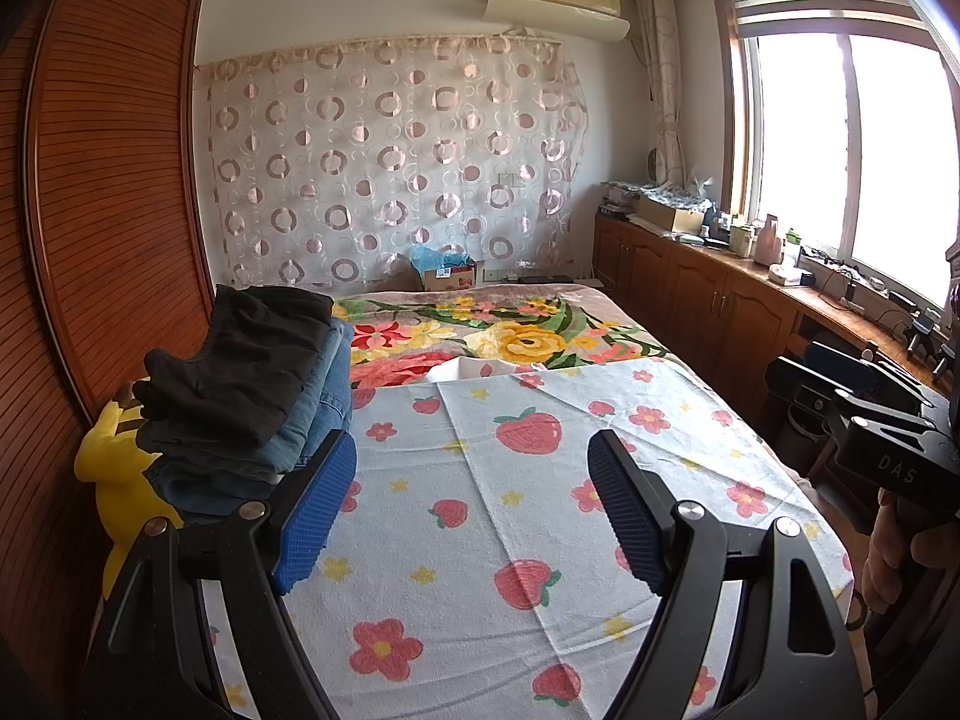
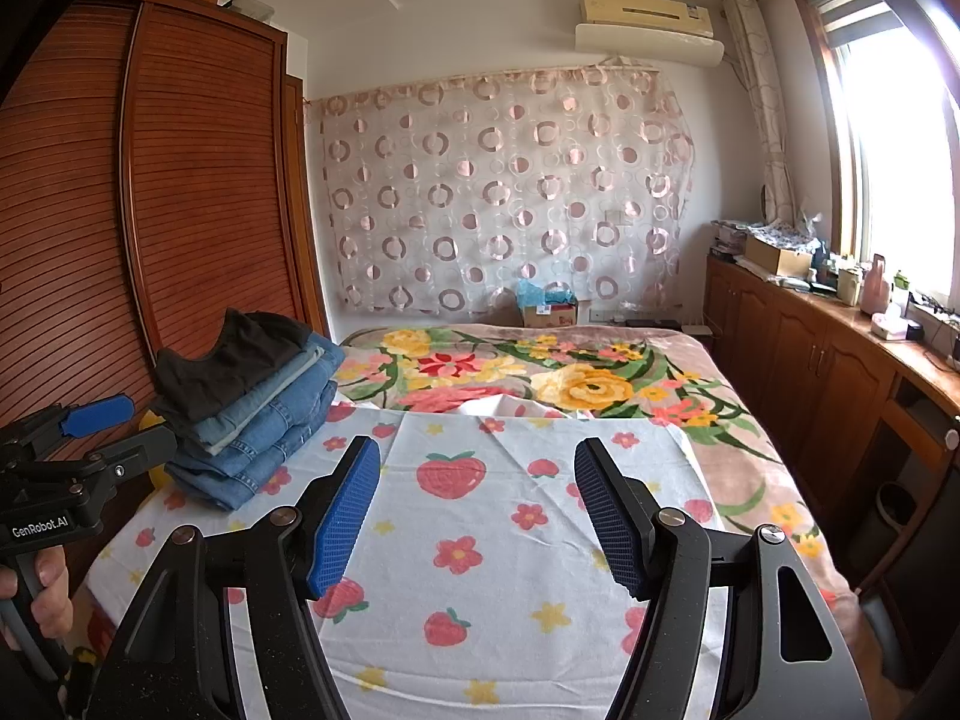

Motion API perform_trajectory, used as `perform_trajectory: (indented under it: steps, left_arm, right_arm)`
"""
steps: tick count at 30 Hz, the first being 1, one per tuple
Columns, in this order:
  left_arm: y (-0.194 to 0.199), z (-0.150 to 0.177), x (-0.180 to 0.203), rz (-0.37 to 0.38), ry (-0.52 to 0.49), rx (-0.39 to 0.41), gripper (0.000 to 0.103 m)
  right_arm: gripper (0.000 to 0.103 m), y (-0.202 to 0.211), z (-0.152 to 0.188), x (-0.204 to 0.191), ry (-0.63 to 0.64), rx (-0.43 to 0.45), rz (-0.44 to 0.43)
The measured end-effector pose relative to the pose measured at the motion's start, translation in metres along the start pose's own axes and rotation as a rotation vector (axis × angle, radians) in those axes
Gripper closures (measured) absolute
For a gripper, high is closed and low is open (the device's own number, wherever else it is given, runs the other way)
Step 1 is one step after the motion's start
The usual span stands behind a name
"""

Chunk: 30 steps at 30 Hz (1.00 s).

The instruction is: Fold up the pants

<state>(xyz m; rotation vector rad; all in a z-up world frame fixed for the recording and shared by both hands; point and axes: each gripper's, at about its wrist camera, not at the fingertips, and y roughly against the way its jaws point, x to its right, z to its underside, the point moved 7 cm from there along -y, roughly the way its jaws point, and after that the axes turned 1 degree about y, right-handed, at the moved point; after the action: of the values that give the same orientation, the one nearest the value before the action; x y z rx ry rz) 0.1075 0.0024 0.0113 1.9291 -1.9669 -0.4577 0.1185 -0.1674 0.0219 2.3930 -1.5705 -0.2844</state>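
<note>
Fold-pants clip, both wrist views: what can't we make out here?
- Pile of folded dark and denim pants: count unclear in both views; layers overlap.
- Yellow plush toy: left view, mostly hidden by the pile; right view shows a sliver.
- Small items on the wooden window counter: too small, washed out by window glare.
- Right gripper and left gripper: open, empty; the person's body is cut off.

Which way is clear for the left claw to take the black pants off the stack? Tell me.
Probably straight ahead and up to its left: the open left claw sits beside the stack, the black pants lie uncovered on top, and nothing stands between.
</note>
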Motion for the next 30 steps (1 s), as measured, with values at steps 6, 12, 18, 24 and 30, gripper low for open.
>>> perform_trajectory:
  steps: [6, 12, 18, 24, 30]
  left_arm:
    - [-0.0016, 0.0001, -0.0009, 0.0, -0.001, 0.0, 0.023]
    - [-0.0017, 0.0005, -0.0009, 0.0, -0.001, 0.001, 0.023]
    - [-0.0019, 0.001, -0.0009, 0.0, -0.001, 0.001, 0.023]
    - [-0.0008, 0.0019, 0.0, 0.0, -0.002, 0.001, 0.023]
    - [-0.0022, 0.0018, -0.0009, 0.001, -0.001, 0.003, 0.023]
  right_arm:
    - [0.034, 0.0002, 0.0012, -0.0006, 0.0, 0.0, 0.003]
    - [0.034, 0.0001, 0.0015, -0.0008, -0.001, -0.001, 0.002]
    - [0.034, 0.0, 0.0016, -0.0008, -0.001, 0.0, 0.004]
    - [0.034, -0.0001, 0.0018, -0.001, 0.0, 0.0, 0.002]
    - [0.034, -0.0002, 0.002, -0.0009, 0.0, 0.0, 0.002]
